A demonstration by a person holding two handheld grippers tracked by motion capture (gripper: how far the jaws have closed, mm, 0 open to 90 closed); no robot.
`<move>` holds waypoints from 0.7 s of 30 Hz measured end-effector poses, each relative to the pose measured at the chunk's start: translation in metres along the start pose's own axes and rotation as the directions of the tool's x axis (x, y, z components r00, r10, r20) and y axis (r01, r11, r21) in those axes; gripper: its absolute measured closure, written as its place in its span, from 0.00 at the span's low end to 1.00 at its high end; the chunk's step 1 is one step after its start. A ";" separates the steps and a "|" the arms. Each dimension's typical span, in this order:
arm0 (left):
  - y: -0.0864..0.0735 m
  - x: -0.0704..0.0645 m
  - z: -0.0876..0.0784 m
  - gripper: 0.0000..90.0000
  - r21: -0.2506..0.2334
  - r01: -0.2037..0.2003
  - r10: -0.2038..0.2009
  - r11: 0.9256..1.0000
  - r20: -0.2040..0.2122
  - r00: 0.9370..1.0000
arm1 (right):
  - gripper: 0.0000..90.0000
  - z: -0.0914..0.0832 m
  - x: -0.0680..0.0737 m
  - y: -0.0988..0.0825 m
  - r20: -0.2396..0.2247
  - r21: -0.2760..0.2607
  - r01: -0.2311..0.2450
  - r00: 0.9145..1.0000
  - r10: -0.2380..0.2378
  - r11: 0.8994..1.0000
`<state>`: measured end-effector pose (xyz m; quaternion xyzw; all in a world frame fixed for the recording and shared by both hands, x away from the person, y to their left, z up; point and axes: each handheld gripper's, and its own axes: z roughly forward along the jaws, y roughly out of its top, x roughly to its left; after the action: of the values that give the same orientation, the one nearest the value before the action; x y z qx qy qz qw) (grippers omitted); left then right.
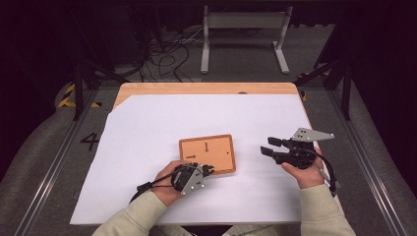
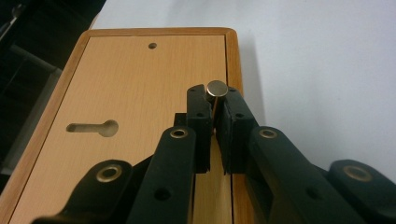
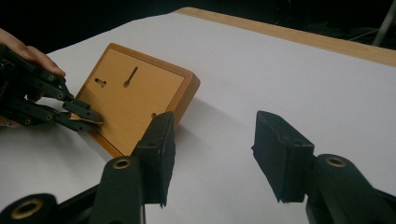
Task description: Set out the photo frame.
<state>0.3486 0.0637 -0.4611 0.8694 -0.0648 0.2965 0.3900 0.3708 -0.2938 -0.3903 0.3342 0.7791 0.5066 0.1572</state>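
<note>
White sheet covers the worktop (image 1: 147, 147). Wooden board (image 1: 207, 153), keyhole slots in its face, lies flat near centre. Left gripper (image 2: 215, 108) is clamped on a small metal pin (image 2: 216, 88) at the board's edge. Right gripper (image 3: 212, 140) hovers gaping, empty. Step, judged: placing the pin; next calls for aligning it with a hole.

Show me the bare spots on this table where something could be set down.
The white sheet lies bare left of and behind the wooden frame, and between the frame and the right gripper. It is crowded at the frame's near edge, where the left gripper is shut on a small metal tab.
</note>
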 end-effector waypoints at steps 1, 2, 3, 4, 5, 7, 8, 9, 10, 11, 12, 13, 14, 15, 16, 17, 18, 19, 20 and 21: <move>0.000 -0.001 0.000 0.93 0.000 -0.005 0.005 1.000 -0.001 1.000 | 0.53 0.001 0.001 0.001 -0.001 0.004 0.008 1.000 -0.008 1.000; 0.000 -0.001 0.000 0.93 0.000 -0.005 0.005 1.000 -0.001 1.000 | 0.53 0.001 0.001 0.001 -0.001 0.004 0.008 1.000 -0.008 1.000; 0.001 -0.002 -0.001 0.93 0.013 -0.040 0.040 0.999 -0.010 0.999 | 0.52 0.003 0.003 0.002 0.009 0.010 0.026 1.000 -0.026 1.000; 0.002 -0.002 -0.001 0.93 0.017 -0.053 0.053 0.998 -0.013 0.998 | 0.52 0.005 0.005 0.002 0.012 0.013 0.043 0.999 -0.043 0.999; 0.002 -0.002 -0.001 0.93 0.017 -0.053 0.053 0.998 -0.013 0.998 | 0.52 0.005 0.005 0.002 0.012 0.013 0.043 0.999 -0.043 0.999; 0.003 -0.004 -0.002 0.93 0.024 -0.076 0.076 0.997 -0.022 0.997 | 0.55 0.008 0.008 0.003 0.004 0.013 0.068 0.998 -0.068 0.998; 0.003 -0.004 -0.002 0.93 0.024 -0.076 0.076 0.997 -0.022 0.997 | 0.55 0.008 0.008 0.003 0.004 0.013 0.068 0.998 -0.068 0.998; 0.003 -0.005 -0.002 0.93 0.026 -0.082 0.083 0.996 -0.025 0.996 | 0.57 0.010 0.009 0.005 -0.006 0.018 0.067 0.998 -0.067 0.998; 0.003 -0.005 -0.002 0.93 0.032 -0.087 0.088 0.996 -0.020 0.996 | 0.57 0.010 0.009 0.005 -0.006 0.018 0.067 0.998 -0.067 0.998; 0.003 -0.005 -0.002 0.93 0.031 -0.091 0.092 0.995 -0.022 0.996 | 0.57 0.010 0.010 0.006 -0.012 0.022 0.065 0.998 -0.065 0.998; 0.004 -0.006 -0.002 0.93 0.034 -0.093 0.094 0.995 -0.024 0.995 | 0.56 0.012 0.011 0.009 -0.020 0.020 0.072 0.997 -0.071 0.997; 0.004 -0.006 -0.002 0.93 0.034 -0.094 0.095 0.995 -0.026 0.995 | 0.56 0.014 0.012 0.011 -0.030 0.019 0.072 0.997 -0.071 0.997; 0.004 -0.006 -0.002 0.93 0.035 -0.098 0.099 0.995 -0.026 0.995 | 0.54 0.016 0.013 0.013 -0.049 0.028 0.059 0.997 -0.058 0.998; 0.004 -0.006 -0.002 0.93 0.036 -0.097 0.098 0.995 -0.023 0.995 | 0.52 0.019 0.013 0.015 -0.062 0.043 0.049 0.997 -0.046 0.998; 0.004 -0.006 -0.002 0.93 0.036 -0.097 0.098 0.995 -0.023 0.995 | 0.48 0.021 0.014 0.016 -0.064 0.056 0.041 0.997 -0.038 0.998; 0.004 -0.006 -0.002 0.93 0.036 -0.094 0.095 0.995 -0.026 0.995 | 0.48 0.021 0.014 0.016 -0.064 0.056 0.041 0.997 -0.038 0.998; 0.004 -0.007 -0.002 0.93 0.035 -0.087 0.088 0.996 -0.023 0.996 | 0.45 0.025 0.015 0.018 -0.067 0.072 0.042 0.997 -0.037 0.997; 0.004 -0.007 -0.002 0.93 0.036 -0.087 0.088 0.996 -0.023 0.996 | 0.43 0.030 0.016 0.021 -0.080 0.095 0.041 0.996 -0.033 0.995; 0.004 -0.007 -0.002 0.93 0.036 -0.087 0.088 0.996 -0.023 0.996 | 0.40 0.035 0.017 0.024 -0.092 0.120 0.031 0.996 -0.020 0.992; 0.004 -0.007 -0.002 0.93 0.035 -0.088 0.089 0.995 -0.024 0.996 | 0.38 0.041 0.017 0.028 -0.099 0.141 0.032 0.995 -0.018 0.990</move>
<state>0.3407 0.0614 -0.4617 0.8684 -0.0934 0.3255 0.3622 0.3922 -0.2469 -0.3818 0.3094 0.8241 0.4636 0.1010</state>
